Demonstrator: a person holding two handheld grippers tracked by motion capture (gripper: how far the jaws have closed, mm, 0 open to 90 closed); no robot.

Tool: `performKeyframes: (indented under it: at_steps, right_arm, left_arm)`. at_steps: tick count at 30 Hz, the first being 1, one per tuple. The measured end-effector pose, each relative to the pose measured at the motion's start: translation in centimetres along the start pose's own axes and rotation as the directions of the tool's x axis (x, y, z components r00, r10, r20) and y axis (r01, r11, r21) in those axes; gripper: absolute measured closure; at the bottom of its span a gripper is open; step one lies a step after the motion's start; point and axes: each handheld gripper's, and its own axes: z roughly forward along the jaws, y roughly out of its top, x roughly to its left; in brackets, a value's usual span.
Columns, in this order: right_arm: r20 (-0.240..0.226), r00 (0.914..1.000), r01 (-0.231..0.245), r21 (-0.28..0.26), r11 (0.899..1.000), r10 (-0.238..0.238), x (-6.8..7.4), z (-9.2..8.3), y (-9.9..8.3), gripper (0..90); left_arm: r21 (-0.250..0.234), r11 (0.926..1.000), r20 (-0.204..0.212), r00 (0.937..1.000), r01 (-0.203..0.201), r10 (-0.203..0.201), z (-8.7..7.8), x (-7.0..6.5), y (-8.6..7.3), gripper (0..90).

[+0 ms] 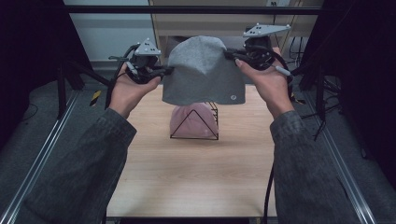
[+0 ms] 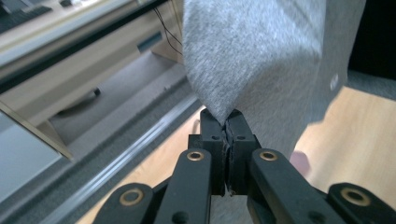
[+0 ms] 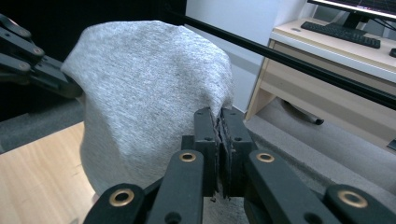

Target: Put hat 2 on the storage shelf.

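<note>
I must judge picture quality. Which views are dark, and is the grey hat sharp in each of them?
High view: dim, with black sides; the grey hat is soft but readable, and the pink hat sits in its shadow. Left gripper view: brighter, hat weave sharp near the left gripper. Right gripper view: hat sharp at the right gripper, background slightly soft.

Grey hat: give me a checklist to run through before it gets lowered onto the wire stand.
1. Left gripper clamped on the grey hat: ok, jaws shut on a pinch of fabric at its side.
2. Right gripper clamped on the hat: ok, jaws shut on the opposite side.
3. Hat lifted off the table: ok, it hangs between the two grippers, above the stand.
4. Hat's opening facing down: ok, the rounded crown is up.
5. Wire stand free to take it: not ok, a pink hat already sits on it.
6. Hat level: cannot tell.
</note>
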Motion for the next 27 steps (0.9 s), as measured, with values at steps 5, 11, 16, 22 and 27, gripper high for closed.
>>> performKeyframes:
  at_steps: [5, 11, 16, 22, 27]
  right_arm:
    - [-0.011, 0.9997, -0.023, -0.013, 1.0, 0.023, -1.0, 1.6, 0.2, 87.1]
    - [-0.015, 0.9993, -0.034, 0.021, 0.999, 0.034, -1.6, 4.0, -0.6, 87.1]
    - [-0.015, 0.9988, -0.046, 0.048, 0.998, 0.047, -2.2, 5.8, -1.5, 87.1]
    - [-0.014, 0.9982, -0.056, 0.082, 0.995, 0.058, -2.5, 7.1, -3.2, 87.1]
    - [-0.024, 0.9978, -0.058, 0.132, 0.99, 0.062, -2.0, 8.1, -5.6, 87.1]
  left_arm:
    - [-0.02, 0.9998, -0.017, 0.9999, 0.002, -0.002, 0.5, 1.5, 0.6, 87.7]
    - [0.027, 0.9996, -0.023, 0.9997, 0.005, -0.004, 2.1, 2.5, -0.8, 87.7]
    - [0.028, 0.999, -0.037, 0.9988, 0.033, -0.032, 3.6, 3.3, -2.1, 87.6]
    - [0.062, 0.9963, -0.029, 0.9978, 0.061, -0.059, 5.9, 3.7, -4.5, 87.5]
    - [0.095, 0.9928, -0.011, 0.9973, 0.073, -0.072, 6.9, 3.0, -6.6, 87.6]
